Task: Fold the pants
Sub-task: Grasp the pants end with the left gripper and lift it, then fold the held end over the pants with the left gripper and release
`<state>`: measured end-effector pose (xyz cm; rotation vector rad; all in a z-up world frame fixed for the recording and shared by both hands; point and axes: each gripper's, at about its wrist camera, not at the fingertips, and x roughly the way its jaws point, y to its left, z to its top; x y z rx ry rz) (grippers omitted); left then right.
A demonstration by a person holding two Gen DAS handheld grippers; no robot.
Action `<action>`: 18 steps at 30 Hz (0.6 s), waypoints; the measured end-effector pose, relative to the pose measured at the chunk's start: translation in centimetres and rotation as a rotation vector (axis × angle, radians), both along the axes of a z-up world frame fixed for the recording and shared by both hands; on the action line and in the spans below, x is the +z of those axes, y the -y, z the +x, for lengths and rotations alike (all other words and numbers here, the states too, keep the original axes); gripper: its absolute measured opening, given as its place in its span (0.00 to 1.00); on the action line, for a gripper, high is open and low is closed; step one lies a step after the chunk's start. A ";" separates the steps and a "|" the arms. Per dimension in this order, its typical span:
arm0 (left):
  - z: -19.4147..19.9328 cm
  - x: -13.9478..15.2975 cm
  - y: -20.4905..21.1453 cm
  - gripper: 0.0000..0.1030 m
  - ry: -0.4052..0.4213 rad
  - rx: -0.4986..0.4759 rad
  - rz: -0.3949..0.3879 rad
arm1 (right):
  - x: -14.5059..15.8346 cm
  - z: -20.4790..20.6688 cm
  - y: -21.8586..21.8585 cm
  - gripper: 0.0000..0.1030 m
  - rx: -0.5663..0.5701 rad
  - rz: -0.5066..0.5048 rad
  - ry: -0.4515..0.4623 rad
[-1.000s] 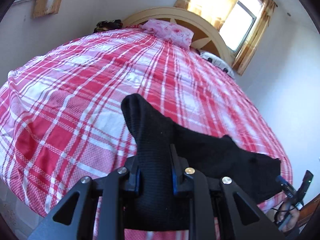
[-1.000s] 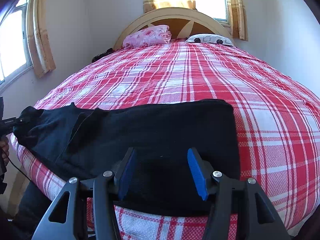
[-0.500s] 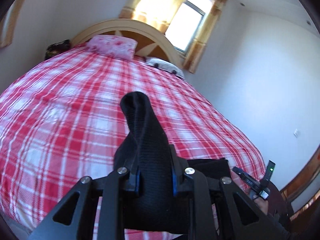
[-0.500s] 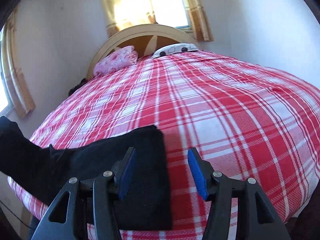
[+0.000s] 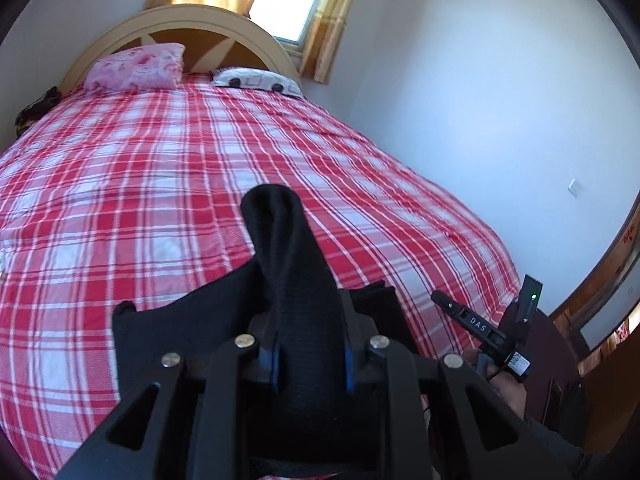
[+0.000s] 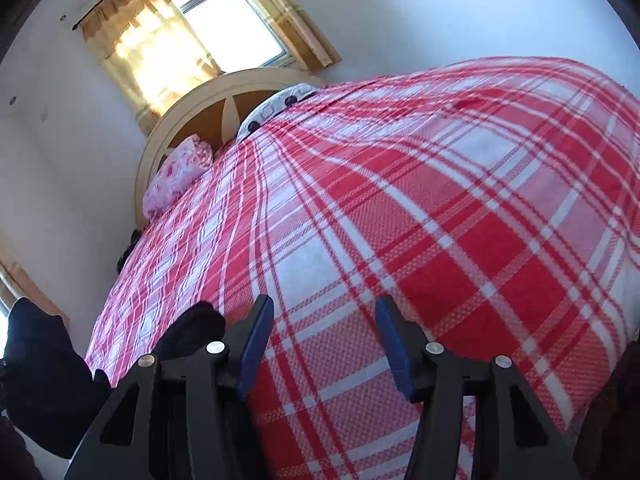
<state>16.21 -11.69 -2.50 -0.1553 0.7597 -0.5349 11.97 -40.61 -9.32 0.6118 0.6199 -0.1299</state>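
Left wrist view: the left gripper (image 5: 310, 354) is clamped on a bunched end of the black pants (image 5: 280, 280), the cloth pinched between its blue pads and rising in a rounded hump just ahead of the fingers. The rest of the garment spreads low across the near edge of the red plaid bedspread (image 5: 160, 168), its long axis running roughly side to side across the frame — from a dark corner at lower left to a flatter, already layered part at right. Just beyond that right-hand part, at the bed's corner, the right gripper (image 5: 486, 330) shows as a dark body with a green light; its fingers cannot be read from here. A pink pillow (image 5: 136, 66) and a patterned pillow (image 5: 256, 80) lie well apart at the headboard. Right wrist view: the right gripper (image 6: 324, 342) stands wide open with nothing between its blue pads, tilted over bare bedspread (image 6: 440, 220). The pants (image 6: 44, 380) lie off to its left — a dark mass at the lower left edge, with a rounded black fold just beside the left finger but outside the gap. The judgement: the left gripper has the garment and the right is the free one, so any next fold likely depends on the right gripper turning back leftward to meet the cloth.
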 end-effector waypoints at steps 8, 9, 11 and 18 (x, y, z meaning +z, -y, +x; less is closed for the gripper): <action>1.7 -3.3 6.1 0.22 -0.058 -0.068 0.079 | 0.2 0.1 0.1 0.53 -0.007 0.009 0.015; 1.9 -3.9 6.8 0.22 -0.067 -0.077 0.093 | 0.2 0.1 0.1 0.53 -0.007 0.010 0.017; 2.0 -4.8 7.9 0.22 -0.077 -0.086 0.121 | 0.3 -0.1 0.2 0.53 -0.009 0.010 0.019; 0.6 -6.3 11.8 0.54 -0.033 -0.149 0.201 | 0.4 0.2 0.0 0.53 -0.003 -0.003 0.024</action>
